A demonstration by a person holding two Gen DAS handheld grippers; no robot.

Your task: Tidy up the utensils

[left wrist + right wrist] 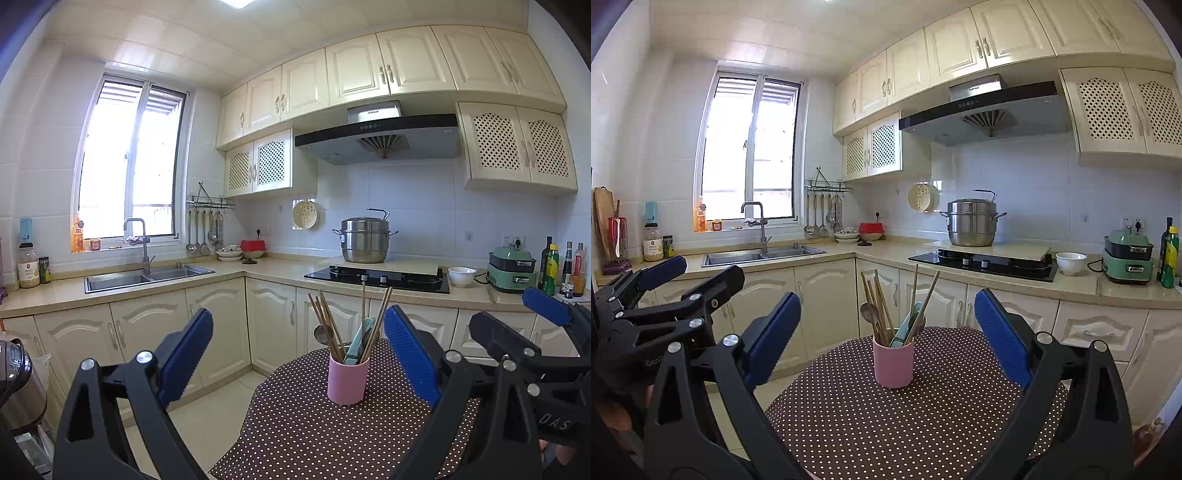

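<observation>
Ahead, pink cup (348, 380), between spread left gripper (295, 354)

Bright window (125, 158) glare, edges maybe blurred w/ fisheye.

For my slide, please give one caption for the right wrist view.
Open right gripper faces pink cup of utensils on dotted table.

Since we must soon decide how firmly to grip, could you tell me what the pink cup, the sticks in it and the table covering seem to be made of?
Pink cup: matte and opaque with no glare, probably plastic or silicone, possibly ceramic.
Chopsticks: slim tan-brown sticks with a dull finish, likely wood or bamboo.
Tablecloth: dark brown with white dots, apparently woven fabric, though coated vinyl is possible.
</observation>
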